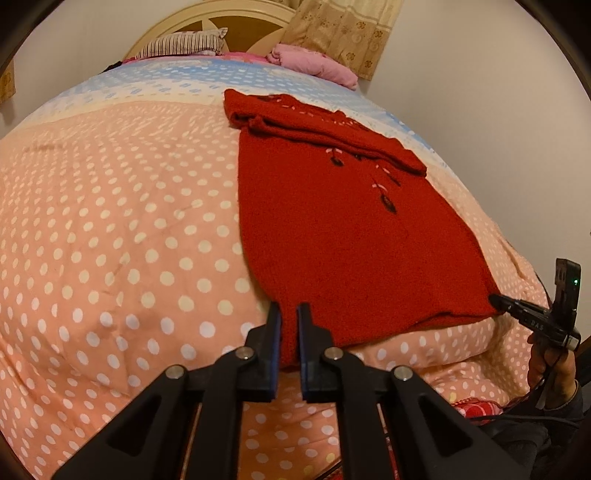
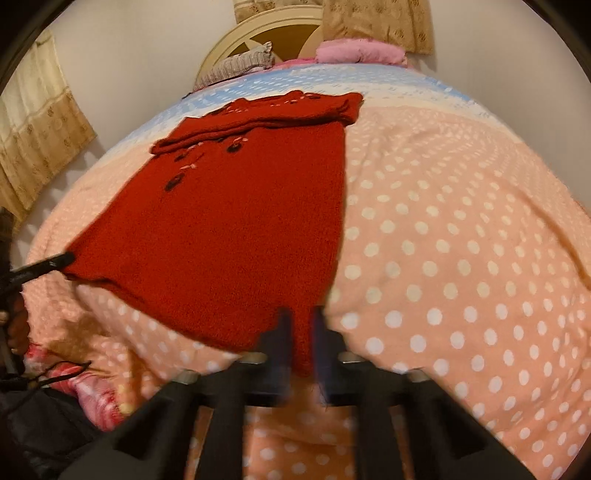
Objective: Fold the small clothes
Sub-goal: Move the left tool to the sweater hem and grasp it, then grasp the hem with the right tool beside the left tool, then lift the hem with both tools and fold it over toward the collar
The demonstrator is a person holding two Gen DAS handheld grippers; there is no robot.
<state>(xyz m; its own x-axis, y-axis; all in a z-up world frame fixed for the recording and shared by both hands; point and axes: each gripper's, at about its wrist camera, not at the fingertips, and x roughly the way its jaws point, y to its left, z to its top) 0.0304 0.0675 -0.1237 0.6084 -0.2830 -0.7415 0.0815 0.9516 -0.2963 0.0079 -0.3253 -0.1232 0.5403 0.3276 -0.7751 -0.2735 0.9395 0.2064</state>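
Across the middle of the bed, from about six o'clock up toward twelve in both wrist views, lies the red knitted sweater, spread flat on the peach polka-dot quilt with its sleeves already folded across the chest near the far end. That much looks done; the lengthwise fold, bringing the hem up to the shoulders, seems to be the step in hand and is not yet made, since the body is still at full length. The left gripper is clamped on the hem's near corner, a strip of red knit pinched between its blue-lined fingers at six o'clock. The right gripper grips the opposite hem corner the same way, its jaws closed on the cloth, though its own view is blurred; from the left camera it shows at four o'clock, biting the corner. The hem hangs slightly lifted between the two, just over the quilt's near edge. Open room is generous: bare quilt runs wide at nine o'clock in the left view and three o'clock in the right, and the path toward twelve is free until the striped pillow and pink bundle by the headboard. A wall stands close on the sweater's right side, so that flank looks tighter.
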